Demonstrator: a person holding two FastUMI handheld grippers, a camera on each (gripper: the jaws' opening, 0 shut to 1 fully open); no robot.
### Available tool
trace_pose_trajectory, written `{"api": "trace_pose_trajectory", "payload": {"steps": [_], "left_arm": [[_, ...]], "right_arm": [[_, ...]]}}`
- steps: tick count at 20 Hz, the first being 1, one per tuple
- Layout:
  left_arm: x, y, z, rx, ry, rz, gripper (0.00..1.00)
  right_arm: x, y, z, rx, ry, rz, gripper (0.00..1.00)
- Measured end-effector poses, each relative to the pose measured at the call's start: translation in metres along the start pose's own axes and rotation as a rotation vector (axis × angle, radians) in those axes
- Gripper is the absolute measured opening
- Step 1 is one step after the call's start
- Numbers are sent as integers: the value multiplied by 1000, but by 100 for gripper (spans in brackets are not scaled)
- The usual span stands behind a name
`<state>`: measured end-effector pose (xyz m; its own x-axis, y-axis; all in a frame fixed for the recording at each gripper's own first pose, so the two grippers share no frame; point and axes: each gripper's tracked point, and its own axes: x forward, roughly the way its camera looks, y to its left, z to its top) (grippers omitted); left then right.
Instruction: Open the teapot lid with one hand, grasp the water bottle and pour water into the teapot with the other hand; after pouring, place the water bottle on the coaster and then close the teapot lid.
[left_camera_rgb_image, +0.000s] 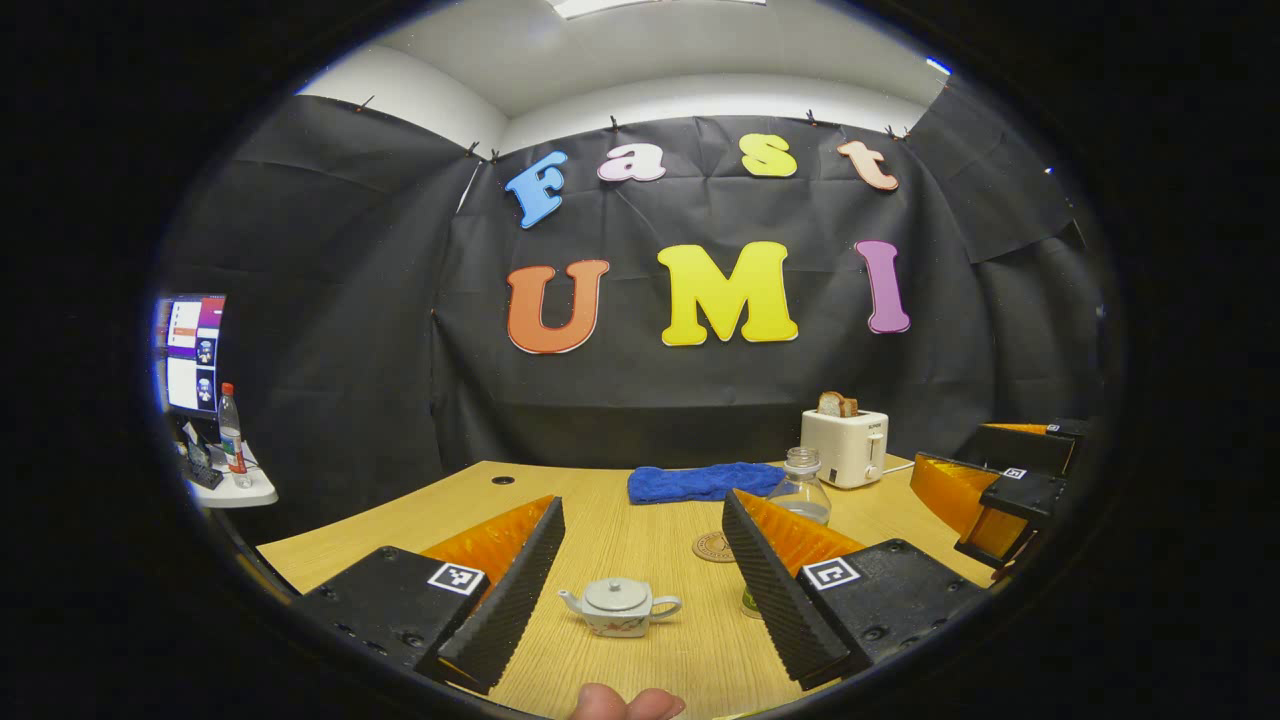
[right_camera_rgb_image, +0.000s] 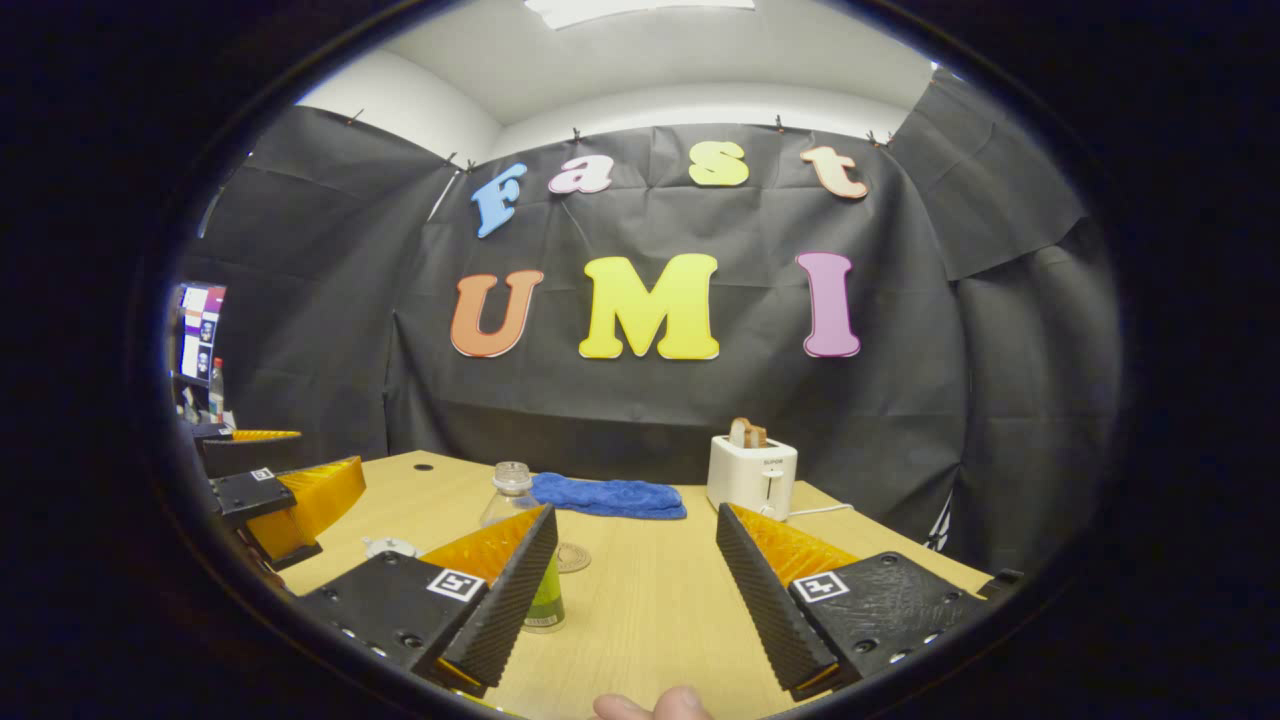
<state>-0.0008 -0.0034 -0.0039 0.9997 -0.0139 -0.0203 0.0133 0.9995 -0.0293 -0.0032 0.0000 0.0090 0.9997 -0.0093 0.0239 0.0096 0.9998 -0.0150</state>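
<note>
Ribbed pads line the left gripper (left_camera_rgb_image: 640, 585), whose fingers stand wide apart over the wooden table (left_camera_rgb_image: 640, 530), holding nothing. Between them, on the table, sits the small grey-white teapot (left_camera_rgb_image: 620, 607) with its lid (left_camera_rgb_image: 616, 594) on. Beyond lie a round coaster (left_camera_rgb_image: 712, 547) and a clear, uncapped water bottle (left_camera_rgb_image: 801, 487), partly behind the finger. Farther back rest a blue cloth (left_camera_rgb_image: 705, 482) and a white toaster (left_camera_rgb_image: 845, 447) holding bread; its small brand mark is too blurred to read. The right gripper (right_camera_rgb_image: 636, 585) is likewise spread and empty; a green-based item, perhaps a glass (right_camera_rgb_image: 546, 602), stands just beside its near finger.
</note>
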Motion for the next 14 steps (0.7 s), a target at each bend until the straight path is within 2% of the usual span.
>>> {"api": "trace_pose_trajectory", "payload": {"steps": [10,14], "left_arm": [[1,9,-4,3,7,23,99],[-1,18,-30,-25,62,23,99]], "right_arm": [[1,2,-6,4,3,26,97],[0,-1,-14,-19,0,33,96]]}}
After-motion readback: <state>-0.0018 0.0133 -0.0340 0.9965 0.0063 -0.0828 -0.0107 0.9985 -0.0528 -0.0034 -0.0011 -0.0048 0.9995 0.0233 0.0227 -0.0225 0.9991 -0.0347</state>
